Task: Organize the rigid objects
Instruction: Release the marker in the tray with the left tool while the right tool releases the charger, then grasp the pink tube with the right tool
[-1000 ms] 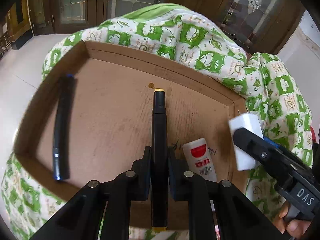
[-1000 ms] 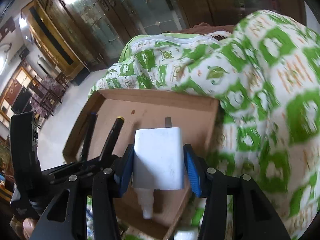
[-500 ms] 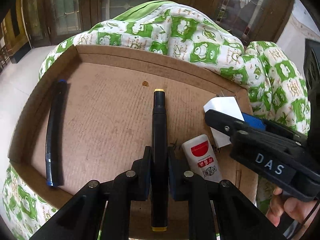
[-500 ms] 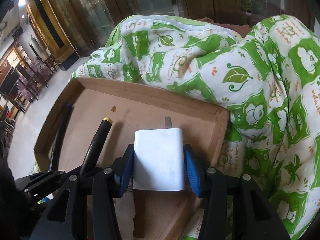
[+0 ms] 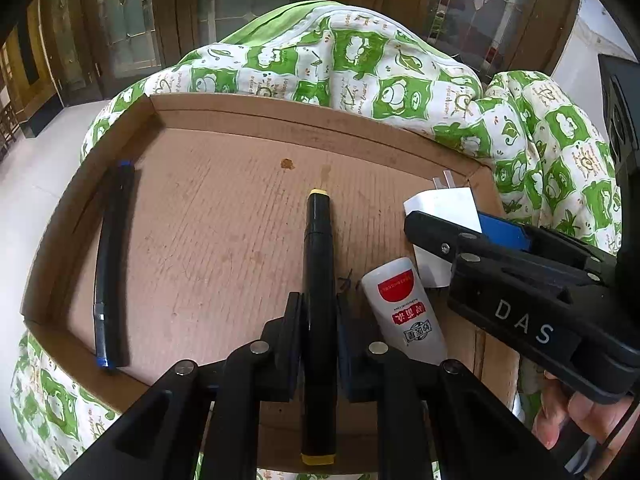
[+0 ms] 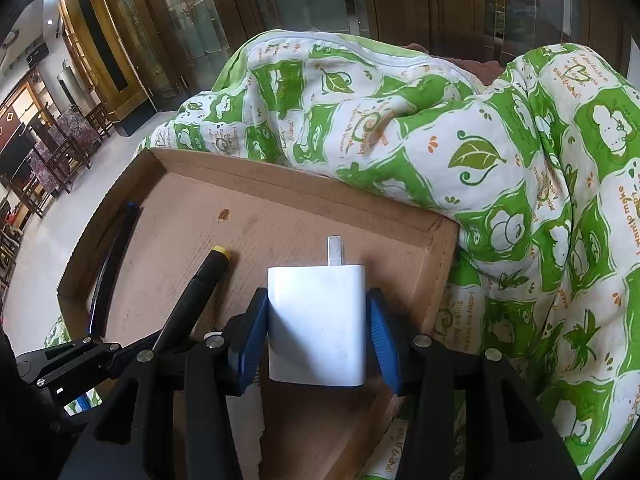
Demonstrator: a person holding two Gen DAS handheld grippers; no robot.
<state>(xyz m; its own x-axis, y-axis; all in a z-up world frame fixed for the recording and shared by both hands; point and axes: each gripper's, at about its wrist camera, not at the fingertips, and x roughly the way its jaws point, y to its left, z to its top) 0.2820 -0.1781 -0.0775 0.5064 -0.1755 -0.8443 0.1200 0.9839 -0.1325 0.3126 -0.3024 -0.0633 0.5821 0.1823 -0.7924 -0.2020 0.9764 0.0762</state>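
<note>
A shallow cardboard tray (image 5: pixel 240 112) rests on a green-and-white quilt. My left gripper (image 5: pixel 319 320) holds a black marker (image 5: pixel 318 240) with yellow ends, lying lengthwise on the tray floor. Its jaws are just starting to open with the marker between the pads. My right gripper (image 6: pixel 317 332) is shut on a white plug charger (image 6: pixel 316 320), prongs pointing away, low over the tray's right corner. From the left wrist view the charger (image 5: pixel 444 204) and right gripper (image 5: pixel 452 220) sit just right of the marker. The marker (image 6: pixel 196 292) also shows in the right wrist view.
A dark pen with blue ends (image 5: pixel 112 256) lies along the tray's left wall. A white tube with a red label (image 5: pixel 404 312) lies between marker and charger. The quilt (image 5: pixel 360 64) bulges over the far and right walls. A hand (image 5: pixel 560 420) grips the right gripper's handle.
The right gripper has carried the charger down and leftwards, from outside the right wall to inside the tray's right corner. The left gripper and marker stayed in place.
</note>
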